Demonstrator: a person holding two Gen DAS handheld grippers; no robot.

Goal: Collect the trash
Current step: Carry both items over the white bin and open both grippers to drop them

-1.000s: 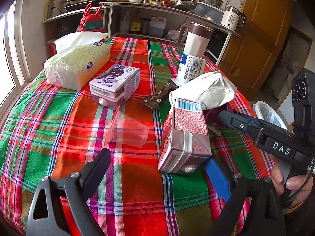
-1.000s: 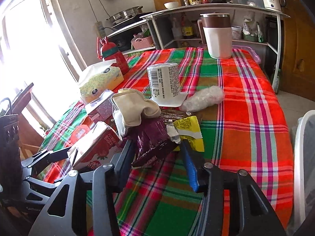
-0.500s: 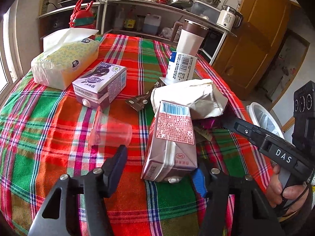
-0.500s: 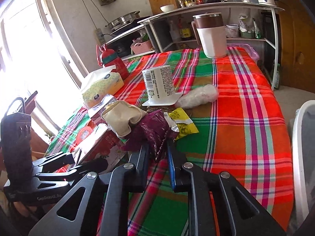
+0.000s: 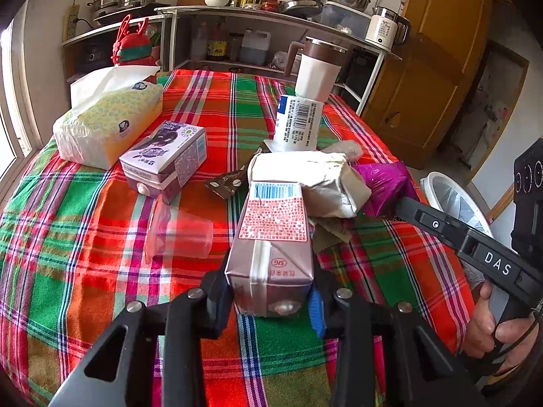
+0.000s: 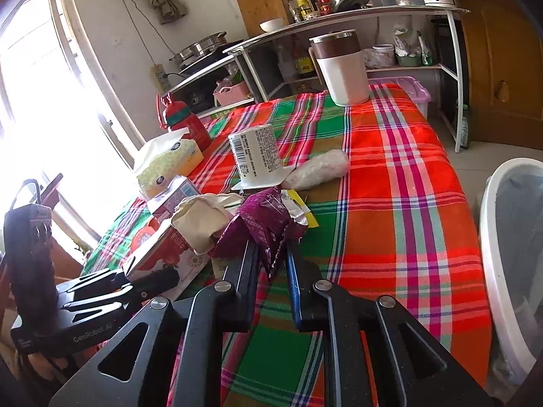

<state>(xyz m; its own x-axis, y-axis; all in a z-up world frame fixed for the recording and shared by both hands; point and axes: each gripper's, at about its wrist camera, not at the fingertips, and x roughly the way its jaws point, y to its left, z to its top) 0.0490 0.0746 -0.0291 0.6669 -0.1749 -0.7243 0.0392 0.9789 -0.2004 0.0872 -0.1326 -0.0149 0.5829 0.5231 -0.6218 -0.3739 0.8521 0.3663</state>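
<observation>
Daylight fills both views. In the right wrist view the window [image 6: 44,101] at the left is blown out to white, and its glare washes over the tissue pack [image 6: 168,164] and the near edge of the table [image 6: 400,203]. The left wrist view is evenly lit, with only a bright sliver at its left edge. Shadows on the cloth are soft and short. Both pictures are sharp at the centre; fisheye distortion bends the shelf [image 5: 271,13] and door [image 5: 437,51], and the corners fall off to black.

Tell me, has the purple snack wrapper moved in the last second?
Yes. The purple wrapper has risen off the plaid tablecloth, now pinched in the right gripper, away from the yellow wrapper.
</observation>
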